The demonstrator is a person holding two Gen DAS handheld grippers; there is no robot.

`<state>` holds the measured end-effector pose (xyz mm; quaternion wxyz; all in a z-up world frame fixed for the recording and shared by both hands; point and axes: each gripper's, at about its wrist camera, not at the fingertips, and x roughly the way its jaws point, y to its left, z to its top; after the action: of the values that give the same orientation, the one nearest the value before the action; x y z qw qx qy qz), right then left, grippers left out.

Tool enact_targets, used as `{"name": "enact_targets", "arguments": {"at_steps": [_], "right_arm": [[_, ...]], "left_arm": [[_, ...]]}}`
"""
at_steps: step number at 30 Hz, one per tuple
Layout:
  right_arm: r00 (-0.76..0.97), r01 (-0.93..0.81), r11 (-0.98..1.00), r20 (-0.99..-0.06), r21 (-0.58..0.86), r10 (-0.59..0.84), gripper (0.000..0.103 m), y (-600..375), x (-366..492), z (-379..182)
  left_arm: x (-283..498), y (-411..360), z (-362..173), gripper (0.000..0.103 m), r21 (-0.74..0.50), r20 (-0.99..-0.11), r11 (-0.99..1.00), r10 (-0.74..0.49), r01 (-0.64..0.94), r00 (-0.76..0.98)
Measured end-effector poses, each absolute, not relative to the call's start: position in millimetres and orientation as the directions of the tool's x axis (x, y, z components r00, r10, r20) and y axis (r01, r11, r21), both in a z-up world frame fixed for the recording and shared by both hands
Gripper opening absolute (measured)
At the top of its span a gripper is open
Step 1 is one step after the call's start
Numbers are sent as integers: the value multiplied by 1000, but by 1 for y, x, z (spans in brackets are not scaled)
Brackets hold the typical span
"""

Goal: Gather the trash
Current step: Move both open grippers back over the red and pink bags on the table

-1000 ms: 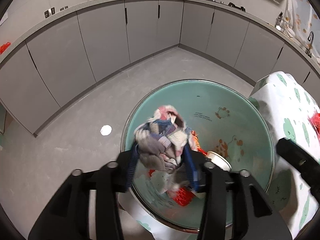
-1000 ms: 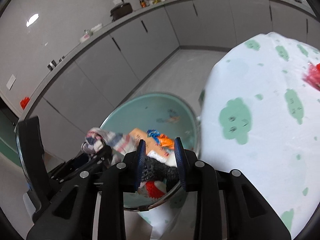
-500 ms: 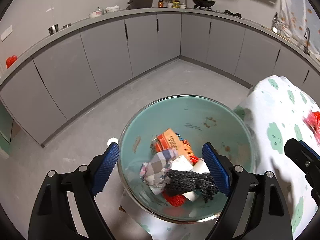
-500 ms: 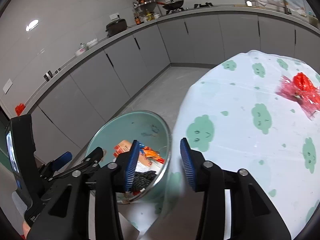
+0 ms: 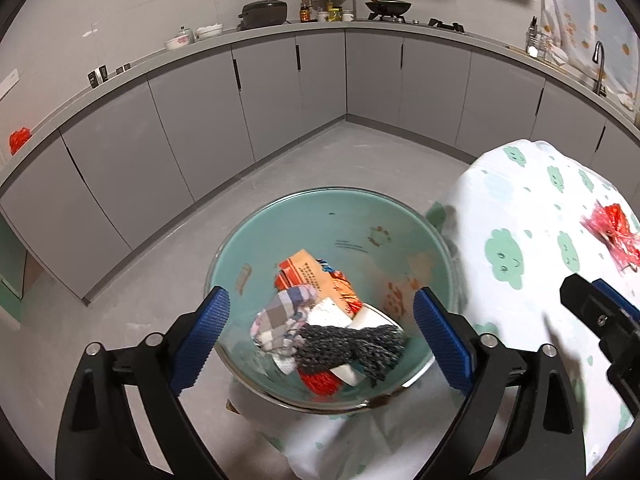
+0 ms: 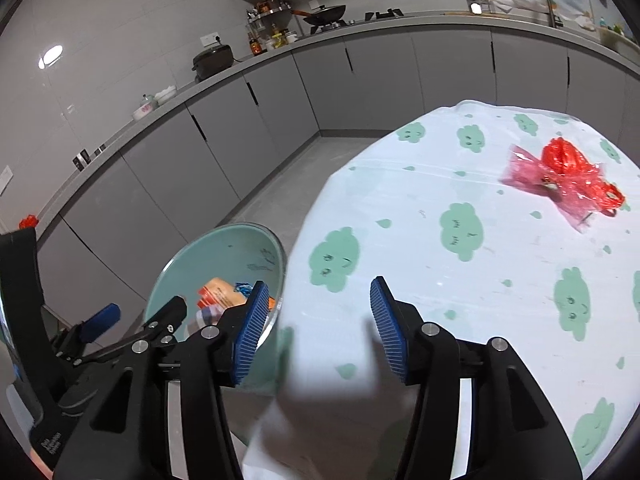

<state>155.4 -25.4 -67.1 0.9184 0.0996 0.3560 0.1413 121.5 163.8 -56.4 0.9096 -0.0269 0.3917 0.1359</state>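
A round teal bin (image 5: 340, 224) stands on the floor beside the table, also seen in the right wrist view as the teal bin (image 6: 236, 244). In it lie a checked cloth (image 5: 282, 316), a dark knitted rag (image 5: 352, 346), an orange packet (image 5: 312, 276) and other scraps. My left gripper (image 5: 320, 334) hangs above the bin, its jaws still opening, nothing between them. My right gripper (image 6: 316, 326) is over the table's edge, jaws opening and empty. A crumpled red plastic wrapper (image 6: 564, 180) lies on the far side of the tablecloth, and shows as the red wrapper (image 5: 612, 232) in the left wrist view.
The table wears a white cloth with green cloud prints (image 6: 460, 232). Grey kitchen cabinets (image 5: 280, 92) run along the walls, with pots and bottles on the counter (image 5: 264, 12). Grey floor (image 5: 120, 292) lies around the bin.
The left gripper let the checked cloth fall into the bin and opened wide; the right let go of the dark rag, which now lies in the bin. Both pulled back, the right swinging over the table.
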Motion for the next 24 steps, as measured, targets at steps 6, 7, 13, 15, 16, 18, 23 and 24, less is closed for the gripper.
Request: {"name": "enact_targets", "arguments": {"at_steps": [6, 7, 13, 15, 16, 18, 23, 24], "right_arm": [[729, -145, 952, -621, 269, 287, 53, -51, 149, -67], [738, -131, 956, -617, 264, 271, 53, -60, 148, -67], [761, -44, 965, -617, 258, 200, 53, -111, 145, -70], [764, -12, 966, -621, 258, 175, 53, -131, 146, -72], [767, 10, 967, -622, 254, 156, 53, -144, 147, -72], [770, 35, 968, -625, 248, 132, 53, -160, 149, -73], [777, 99, 970, -626, 220, 63, 52, -203, 160, -72], [777, 110, 970, -627, 216, 51, 52, -211, 163, -71]], "left_arm": [[120, 135, -54, 92, 48, -722, 980, 169, -195, 672], [121, 129, -55, 92, 49, -722, 983, 158, -178, 673], [130, 88, -56, 88, 41, -732, 996, 86, -82, 676], [135, 71, -57, 85, 38, -736, 998, 61, -48, 675], [137, 64, -57, 83, 36, -736, 999, 50, -34, 675], [145, 47, -58, 80, 28, -739, 1000, 20, 1, 674], [164, 3, -58, 77, 22, -741, 996, -39, 82, 670], [169, -7, -58, 76, 19, -742, 995, -51, 98, 668]]}}
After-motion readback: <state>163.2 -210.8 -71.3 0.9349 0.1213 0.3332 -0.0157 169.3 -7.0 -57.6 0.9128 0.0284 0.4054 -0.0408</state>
